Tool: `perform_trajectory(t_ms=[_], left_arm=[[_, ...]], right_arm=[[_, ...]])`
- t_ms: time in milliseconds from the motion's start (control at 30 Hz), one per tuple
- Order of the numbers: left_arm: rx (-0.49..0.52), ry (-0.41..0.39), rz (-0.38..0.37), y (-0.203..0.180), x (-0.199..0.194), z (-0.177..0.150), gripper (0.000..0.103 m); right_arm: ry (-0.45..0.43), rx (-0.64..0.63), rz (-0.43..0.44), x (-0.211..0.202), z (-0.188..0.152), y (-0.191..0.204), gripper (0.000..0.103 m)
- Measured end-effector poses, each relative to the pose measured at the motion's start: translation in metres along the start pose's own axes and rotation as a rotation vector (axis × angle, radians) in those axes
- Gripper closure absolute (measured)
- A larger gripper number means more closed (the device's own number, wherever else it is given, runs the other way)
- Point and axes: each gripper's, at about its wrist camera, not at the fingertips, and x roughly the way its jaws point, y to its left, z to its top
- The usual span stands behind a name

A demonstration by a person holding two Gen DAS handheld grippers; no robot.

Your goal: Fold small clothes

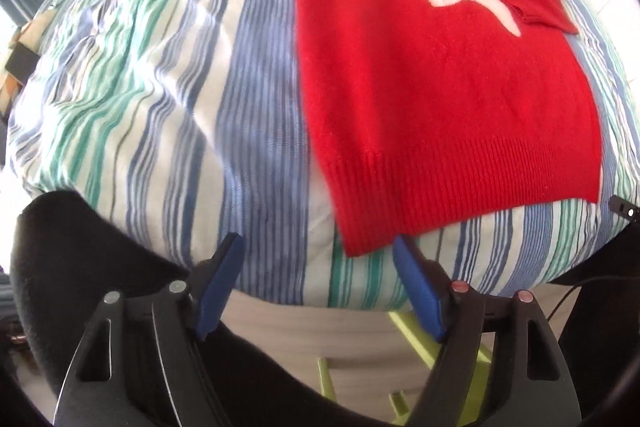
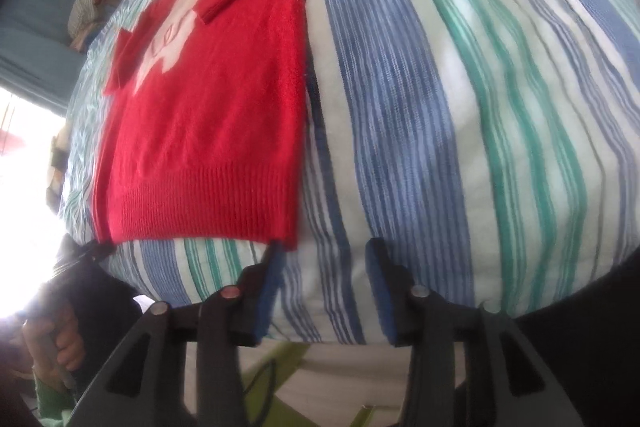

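Observation:
A red knit sweater point(image 1: 440, 79) with a white motif lies flat on the striped bedding point(image 1: 152, 75), both sleeves folded in over the chest. Its ribbed hem faces me near the bed's edge. My left gripper point(image 1: 318, 243) is open; the hem's left corner point(image 1: 356, 247) lies just inside its right finger point(image 1: 416, 283), not pinched. In the right wrist view the sweater point(image 2: 208, 115) fills the left half. My right gripper point(image 2: 325, 247) is also open, and the hem's right corner point(image 2: 288, 239) sits just above its left finger point(image 2: 270, 283), unclamped.
The bedding point(image 2: 480, 107) drops off at the near edge, with a yellow-green frame point(image 1: 416, 339) below it. A person's hand point(image 2: 52, 343) holds the other gripper at lower left. Dark cloth point(image 1: 80, 259) lies left of the left gripper. Crumpled fabric point(image 2: 86, 13) lies beyond the bed.

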Motion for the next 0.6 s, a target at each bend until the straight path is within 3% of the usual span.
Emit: perform_trajectory(t_ms=[133, 167, 300, 400, 467, 567, 600], left_arm=[[-0.065, -0.081, 0.033, 0.02, -0.029, 0.001, 0.024], [-0.088, -0.098, 0.033, 0.024, -0.033, 0.004, 0.024], [-0.163, -0.124, 0.024, 0.035, -0.037, 0.016, 0.024], [-0.198, -0.138, -0.001, 0.04, -0.043, 0.016, 0.024], [-0.207, -0.137, -0.008, 0.042, -0.038, 0.016, 0.024], [-0.215, -0.107, 0.02, 0.046, -0.033, 0.012, 0.024], [-0.22, -0.094, 0.024, 0.049, -0.032, 0.009, 0.024]], right_arm=[[-0.143, -0.231, -0.25, -0.048, 0.02, 0.016, 0.058], [-0.185, -0.3, -0.272, -0.057, 0.031, 0.026, 0.058], [-0.301, -0.553, -0.185, -0.063, 0.081, 0.083, 0.055], [-0.321, -0.772, -0.12, -0.024, 0.115, 0.137, 0.052], [-0.297, -0.845, -0.125, 0.013, 0.134, 0.162, 0.052], [-0.244, -0.883, -0.21, 0.069, 0.16, 0.174, 0.052], [-0.215, -0.853, -0.218, 0.083, 0.168, 0.168, 0.058]])
